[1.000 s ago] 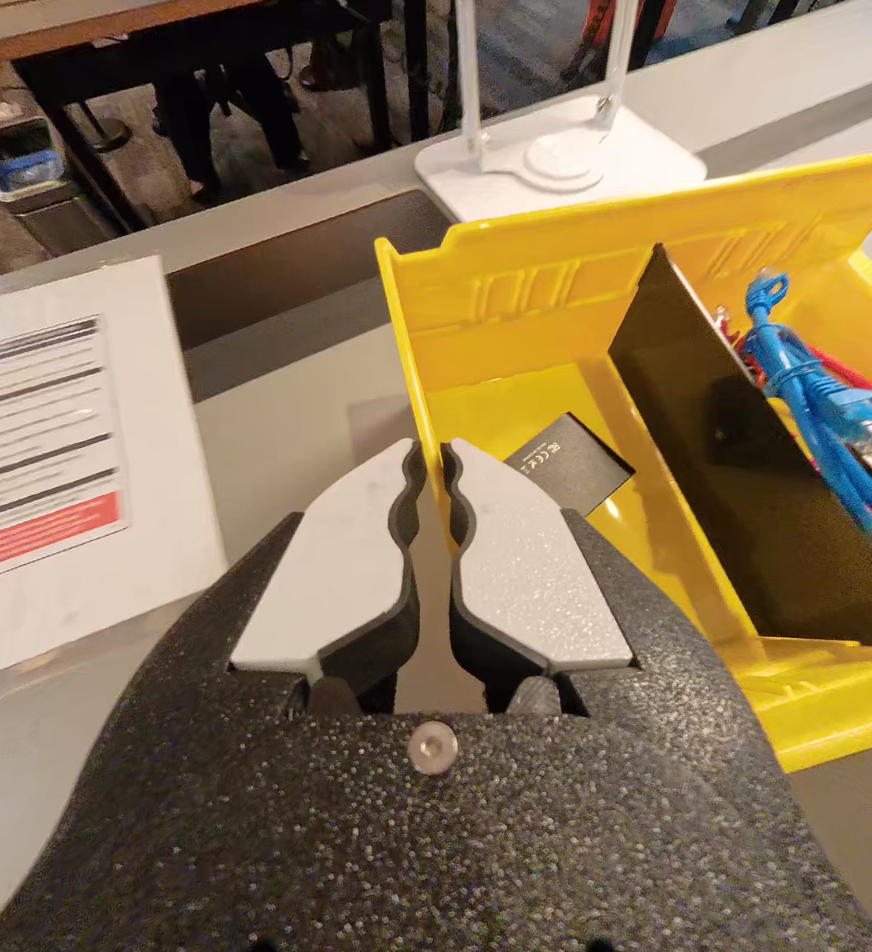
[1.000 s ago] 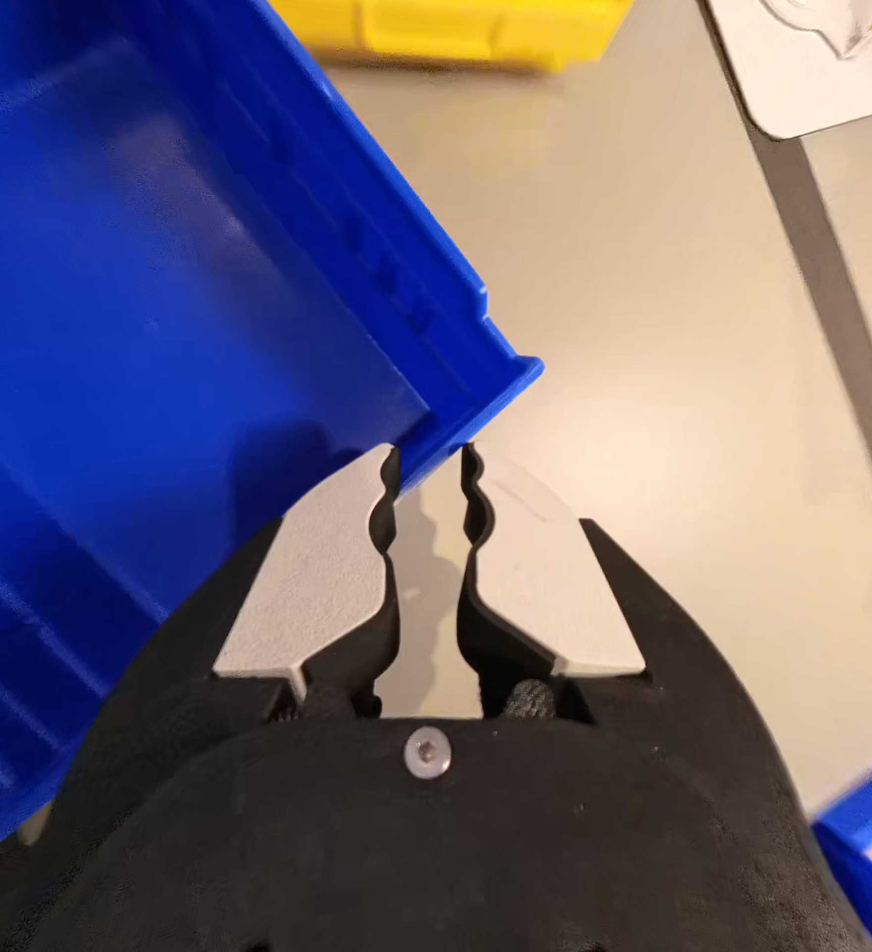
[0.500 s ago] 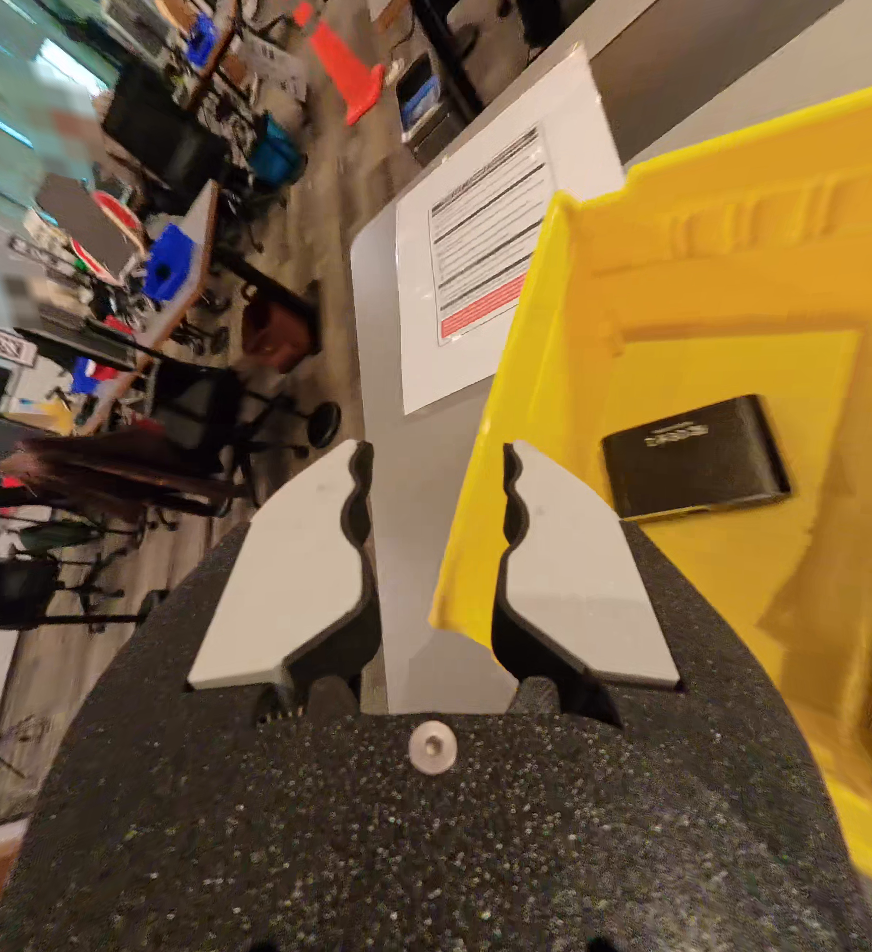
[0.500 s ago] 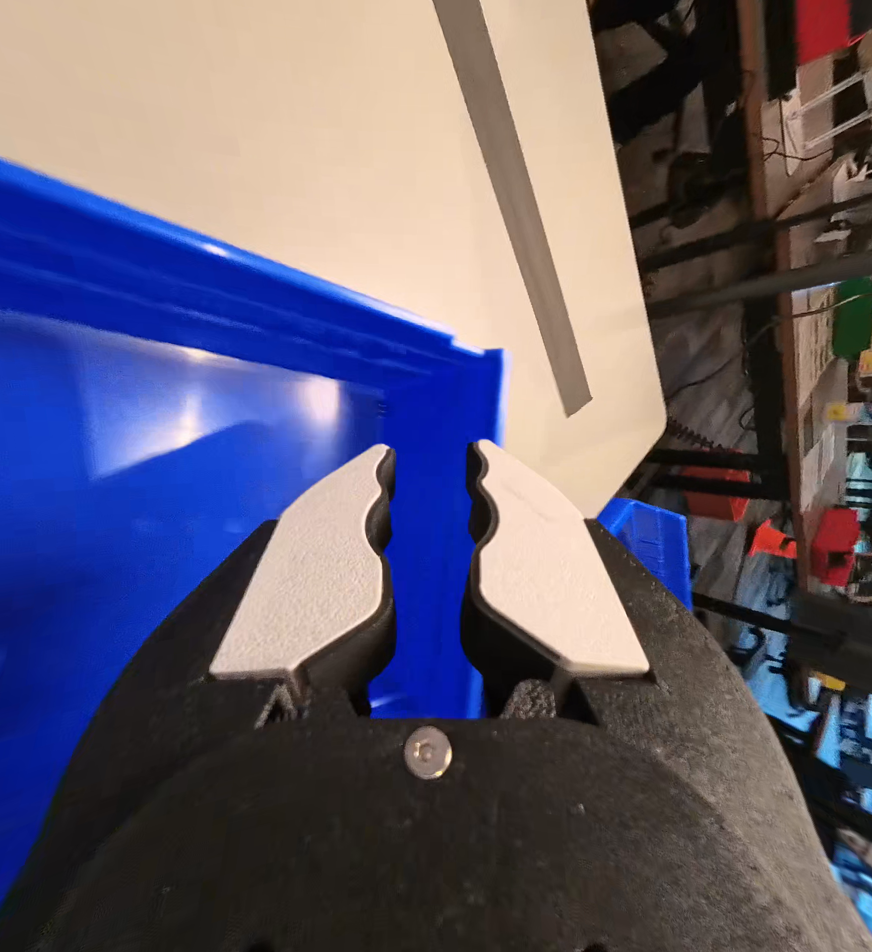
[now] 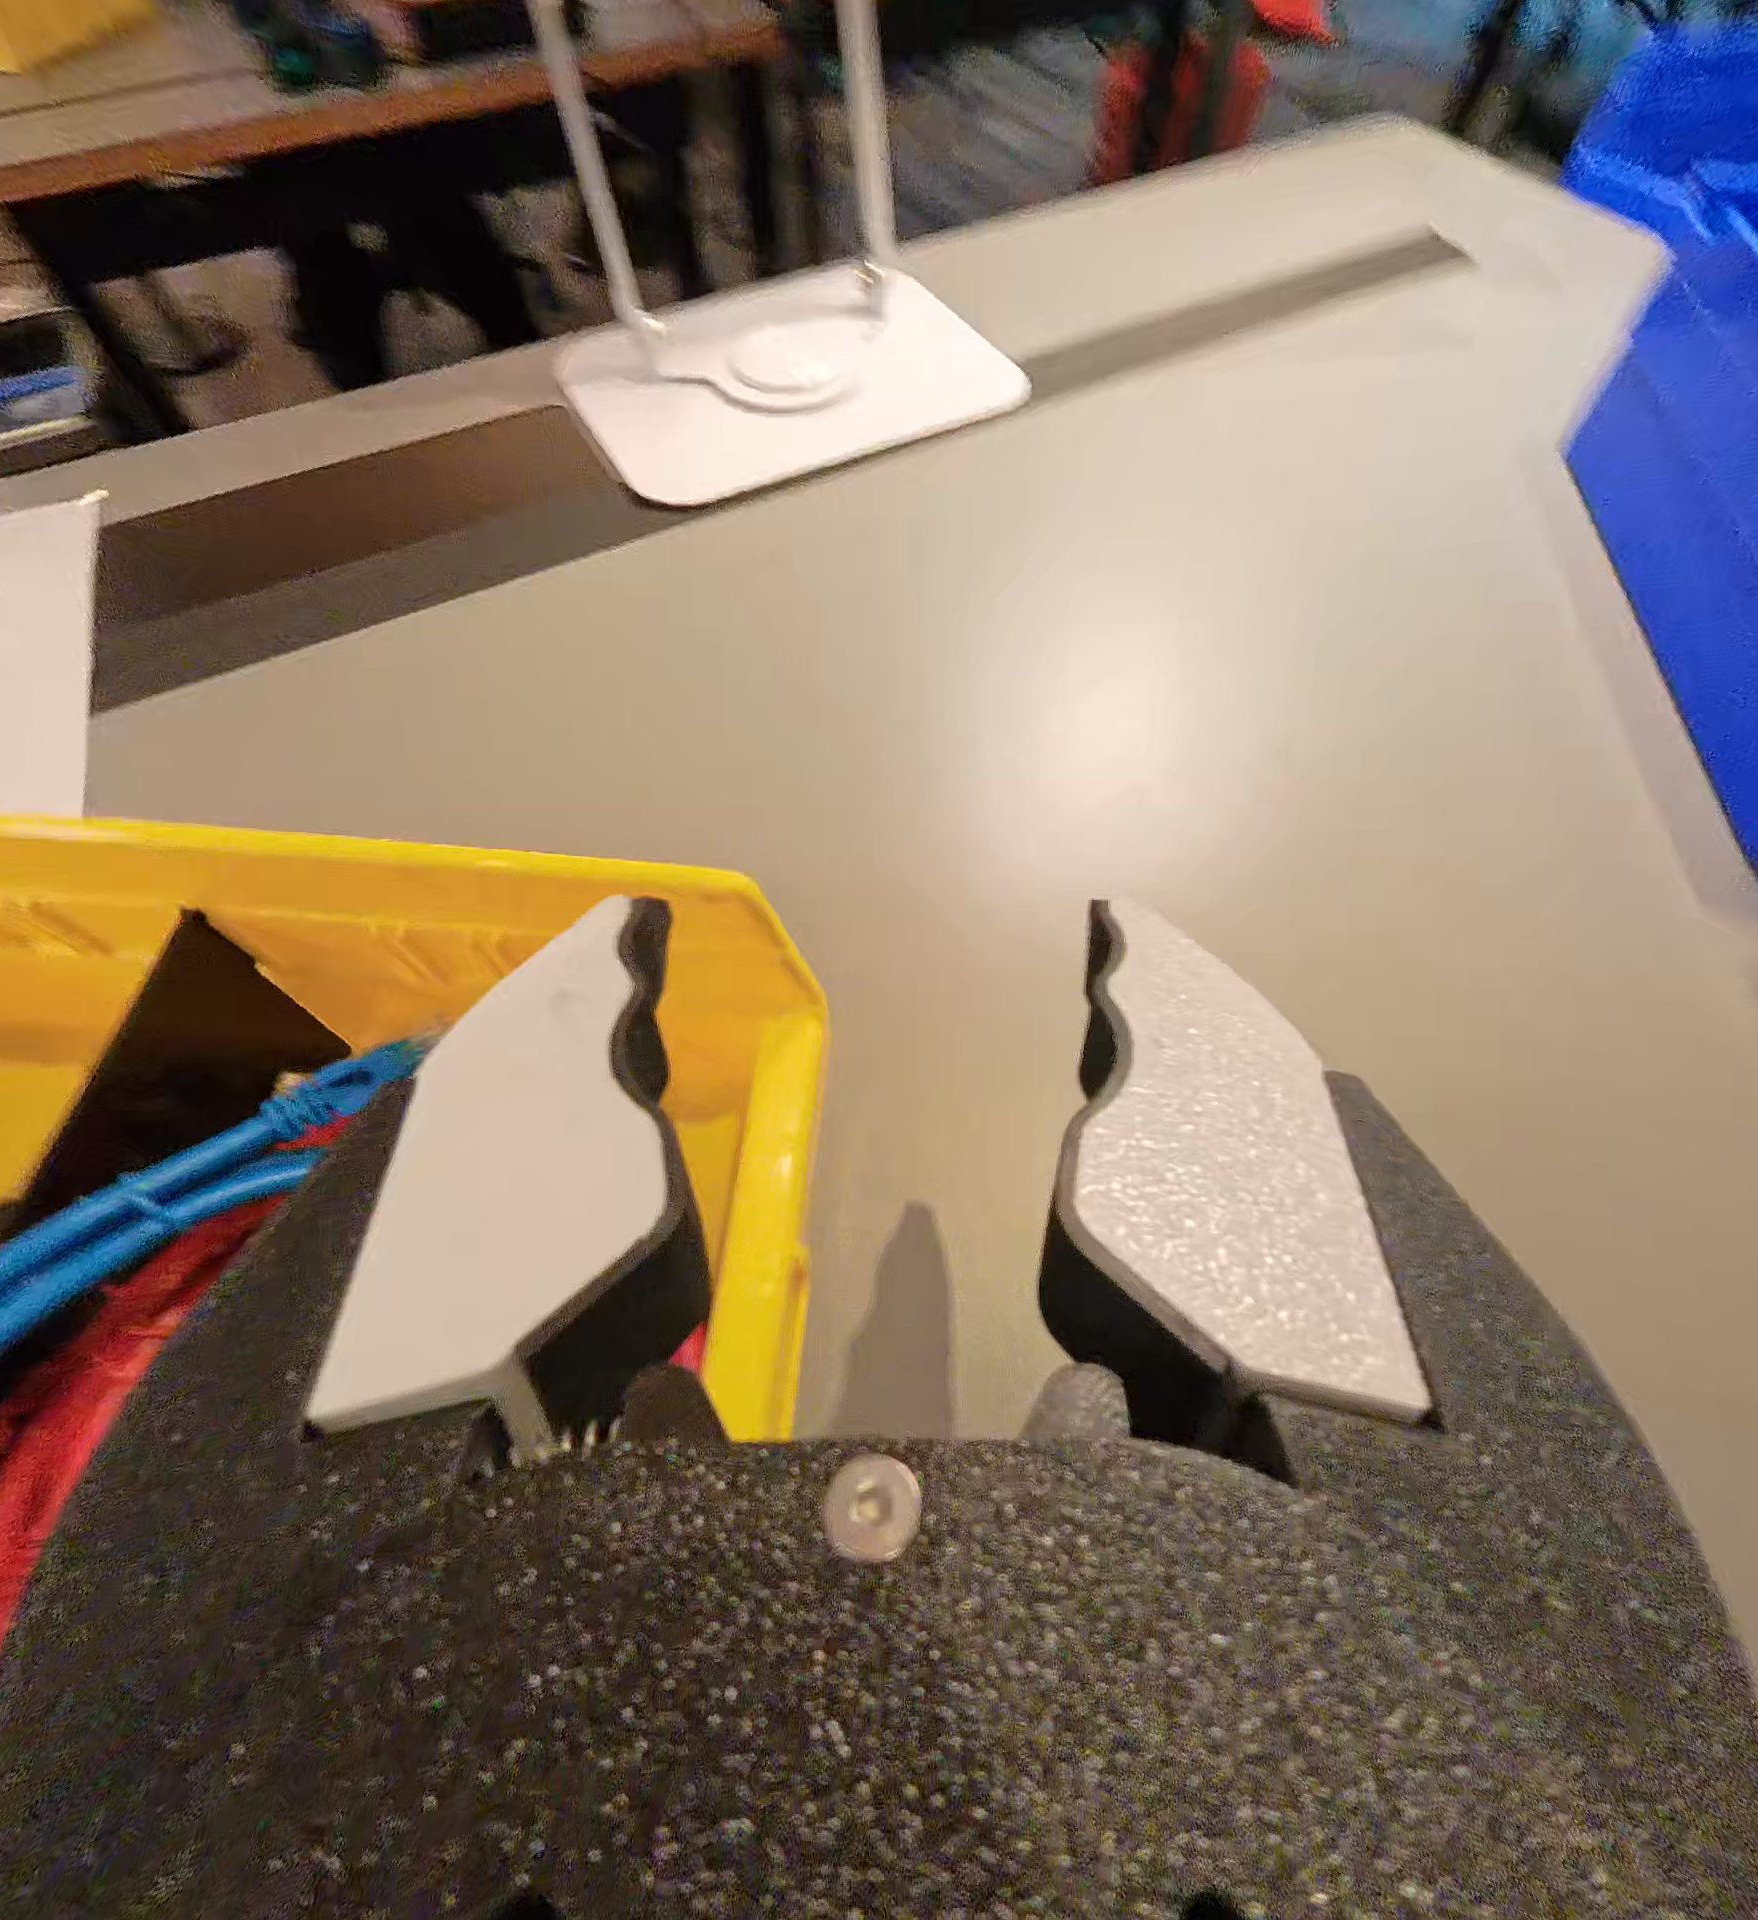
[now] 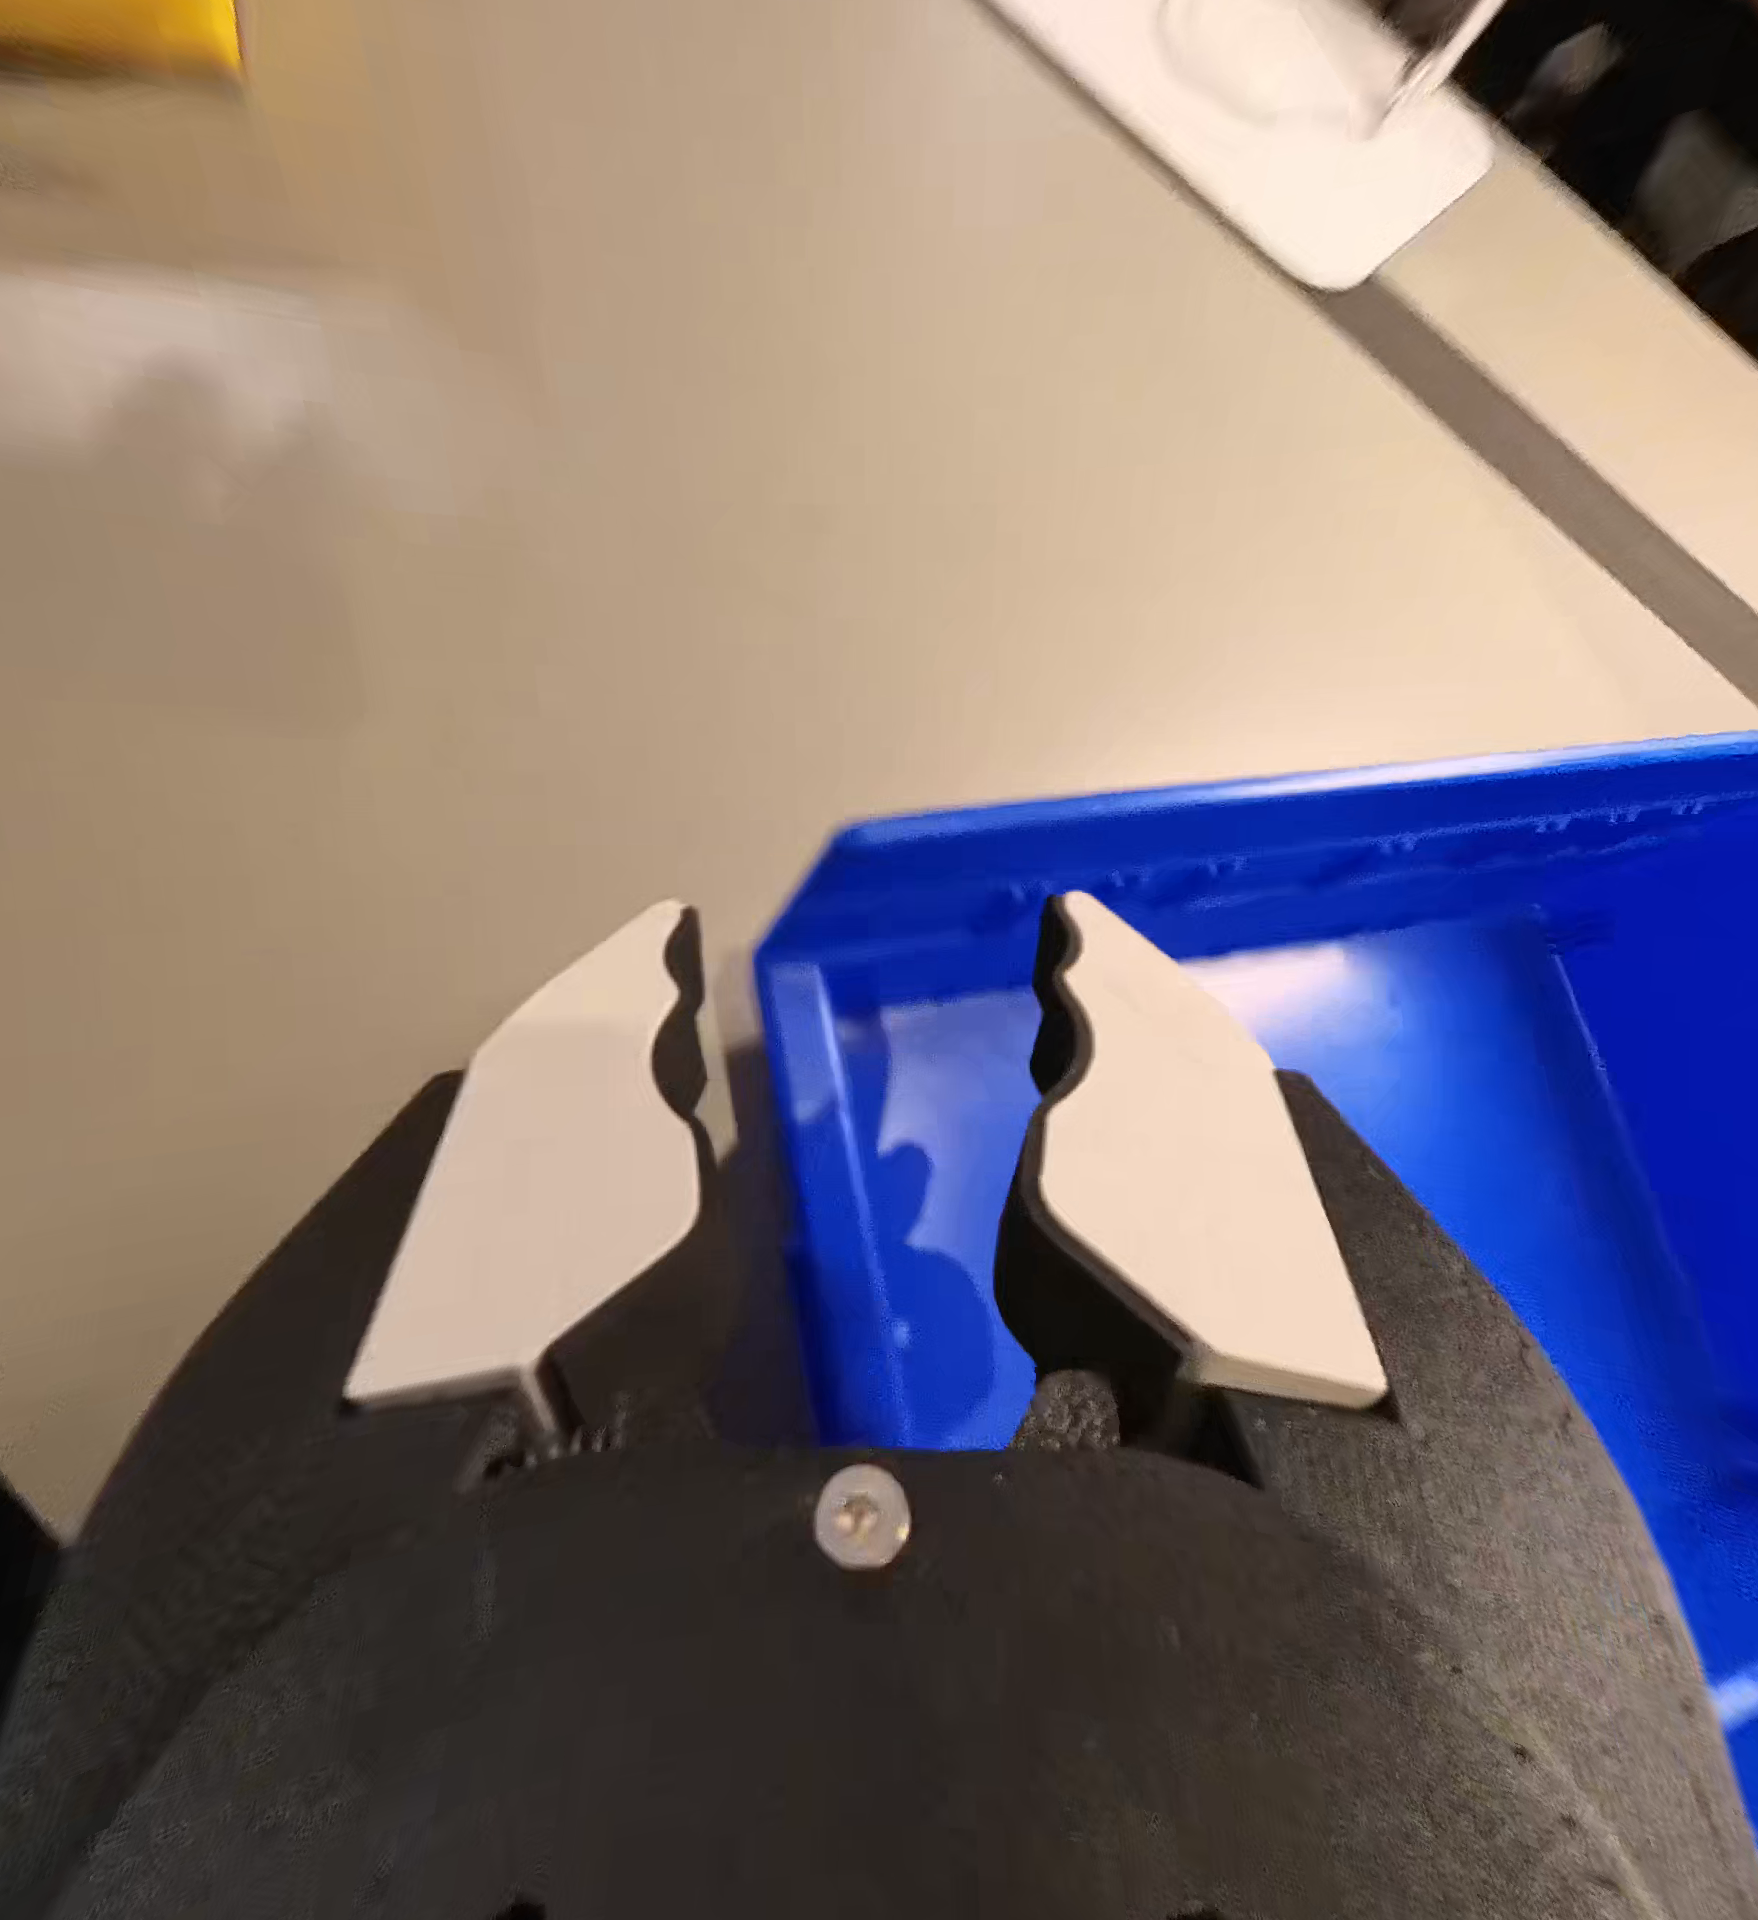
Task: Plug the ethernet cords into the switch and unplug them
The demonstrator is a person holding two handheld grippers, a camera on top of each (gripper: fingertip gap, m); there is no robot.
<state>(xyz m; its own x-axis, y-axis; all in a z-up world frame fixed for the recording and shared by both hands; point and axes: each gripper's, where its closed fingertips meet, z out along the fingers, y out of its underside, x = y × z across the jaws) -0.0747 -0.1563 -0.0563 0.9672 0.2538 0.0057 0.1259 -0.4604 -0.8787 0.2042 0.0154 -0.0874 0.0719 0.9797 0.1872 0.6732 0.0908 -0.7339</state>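
A grey table [image 5: 1062, 644] carries a yellow bin [image 5: 761, 1143] near left, a blue bin [image 5: 1727, 540] at right, a white lamp base [image 5: 792, 395] far, and a printed sheet [image 5: 13, 644] at left.

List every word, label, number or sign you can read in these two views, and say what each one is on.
Nothing can be read.
White sheet, far left of the left wrist view: printed lines, too blurred and cropped to read.
Blue bin, along its rim in the right wrist view: small raised marks, too blurred to read.
Nothing else in either view shows writing.
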